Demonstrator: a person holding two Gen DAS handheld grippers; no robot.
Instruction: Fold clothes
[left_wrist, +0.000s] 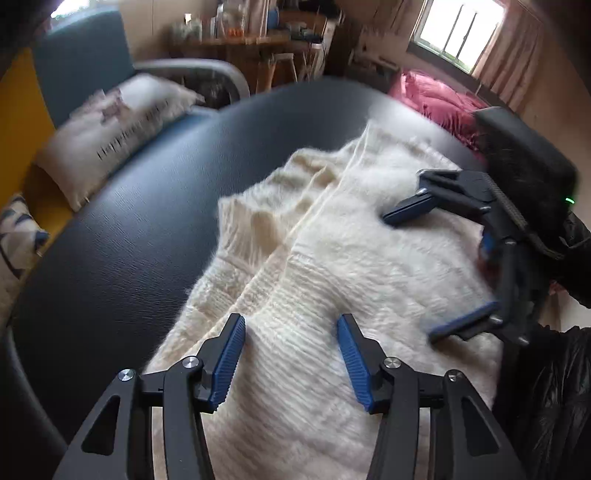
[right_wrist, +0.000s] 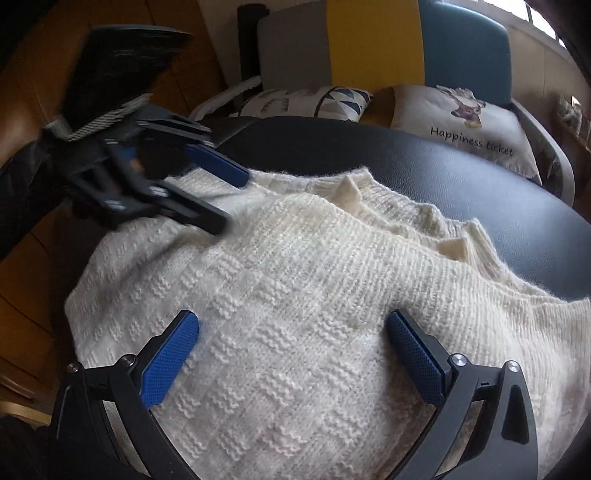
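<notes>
One cream, chunky-knit wool sweater (right_wrist: 295, 295) is spread on a round table with a black leather-like top (left_wrist: 129, 221). In the left wrist view its long axis is seen running from the near table edge away toward the far rim, with the ribbed edges (left_wrist: 258, 229) folded over along that line. Two grippers are counted. The left gripper (left_wrist: 291, 332) is angled steeply down over the knit, its blue-padded jaws spread wide with nothing clamped. The right gripper (right_wrist: 291, 332) is likewise tilted down above the sweater, jaws parted and empty. Two printed cushions (right_wrist: 461, 122) are seen on the seat behind the table.
</notes>
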